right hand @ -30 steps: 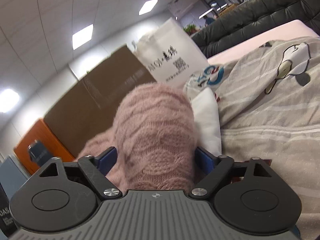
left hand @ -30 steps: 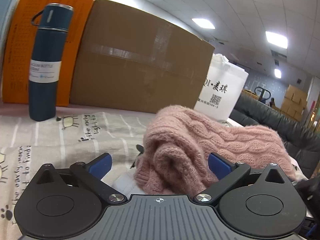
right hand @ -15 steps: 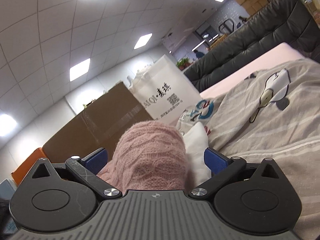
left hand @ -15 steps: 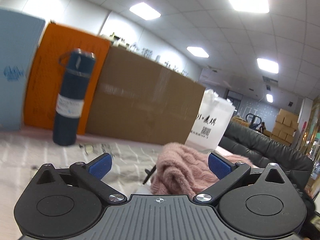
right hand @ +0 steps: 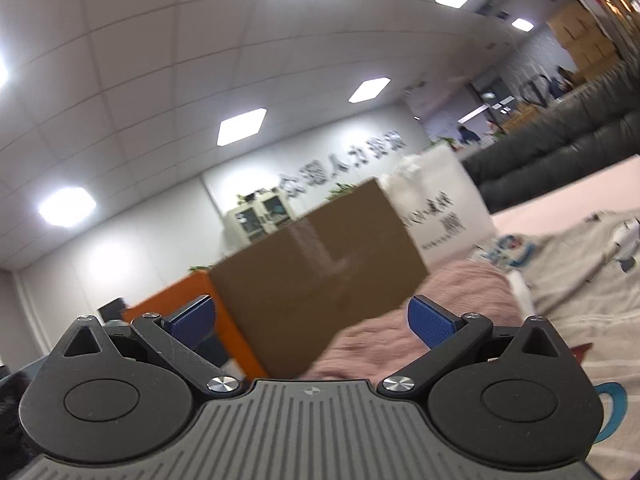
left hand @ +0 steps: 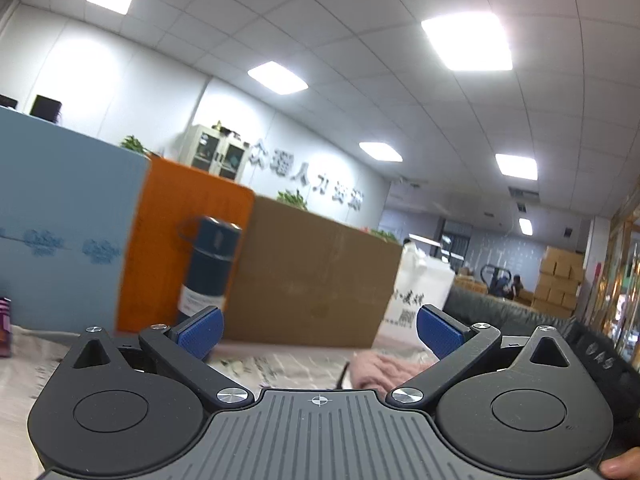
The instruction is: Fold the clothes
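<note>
Left to right: blue panel (left hand: pixel 60 220), orange board (left hand: pixel 176 240), one dark blue flask (left hand: pixel 208 268) standing before it, one cardboard box (left hand: pixel 312 280), one white bag (left hand: pixel 420 296), dark sofa (left hand: pixel 512 316) at far right

Change: a second ago the pink sweater (right hand: pixel 420 312) sat between both pairs of jaws, the right ones narrower around it; now both grippers have lifted and pulled back from it. Left gripper (left hand: pixel 318 334) jaws wide, nothing between them; right gripper (right hand: pixel 310 322) jaws at their widest, empty

Sweater lies bundled on the grey printed sheet (right hand: pixel 580 300) over the table, low in the left view, just right of centre in the right view; one sweater only. White cloth beside it, partly hidden

Judgement: sweater released, this fold likely finished or a fresh grip coming

Thumb tip (left hand: pixel 620 468) at bottom right corner, left view
</note>
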Action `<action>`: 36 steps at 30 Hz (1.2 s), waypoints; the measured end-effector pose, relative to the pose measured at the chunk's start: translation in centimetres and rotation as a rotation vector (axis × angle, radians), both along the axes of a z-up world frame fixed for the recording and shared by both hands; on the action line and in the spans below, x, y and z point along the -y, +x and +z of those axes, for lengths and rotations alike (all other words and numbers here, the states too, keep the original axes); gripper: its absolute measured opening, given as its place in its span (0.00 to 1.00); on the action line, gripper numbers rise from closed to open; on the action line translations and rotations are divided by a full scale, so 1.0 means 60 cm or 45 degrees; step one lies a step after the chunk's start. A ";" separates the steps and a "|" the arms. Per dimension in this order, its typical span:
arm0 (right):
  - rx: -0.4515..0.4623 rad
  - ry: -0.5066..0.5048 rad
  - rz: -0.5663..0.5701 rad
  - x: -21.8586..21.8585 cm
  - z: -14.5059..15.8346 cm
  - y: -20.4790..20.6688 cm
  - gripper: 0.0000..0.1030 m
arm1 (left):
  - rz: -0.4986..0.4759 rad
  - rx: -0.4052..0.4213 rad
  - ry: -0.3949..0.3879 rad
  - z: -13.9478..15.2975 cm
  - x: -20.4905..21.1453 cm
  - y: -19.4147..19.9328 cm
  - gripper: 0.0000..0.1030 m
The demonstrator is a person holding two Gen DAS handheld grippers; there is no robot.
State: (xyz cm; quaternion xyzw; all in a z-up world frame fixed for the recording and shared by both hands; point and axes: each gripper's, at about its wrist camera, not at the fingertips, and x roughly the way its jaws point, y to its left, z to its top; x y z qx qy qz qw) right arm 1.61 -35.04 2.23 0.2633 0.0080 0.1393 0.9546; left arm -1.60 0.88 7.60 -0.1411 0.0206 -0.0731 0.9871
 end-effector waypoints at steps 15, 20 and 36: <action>0.006 -0.251 -0.044 -0.194 -0.029 -0.097 1.00 | 0.256 -0.046 0.246 -0.048 -0.112 -0.052 1.00; 0.093 -0.544 -0.327 -0.249 -0.067 -0.093 1.00 | 0.258 -0.049 0.251 -0.087 -0.115 -0.040 1.00; 0.069 -0.576 -0.440 -0.267 -0.114 -0.062 1.00 | 0.229 0.011 0.382 -0.124 -0.097 -0.056 1.00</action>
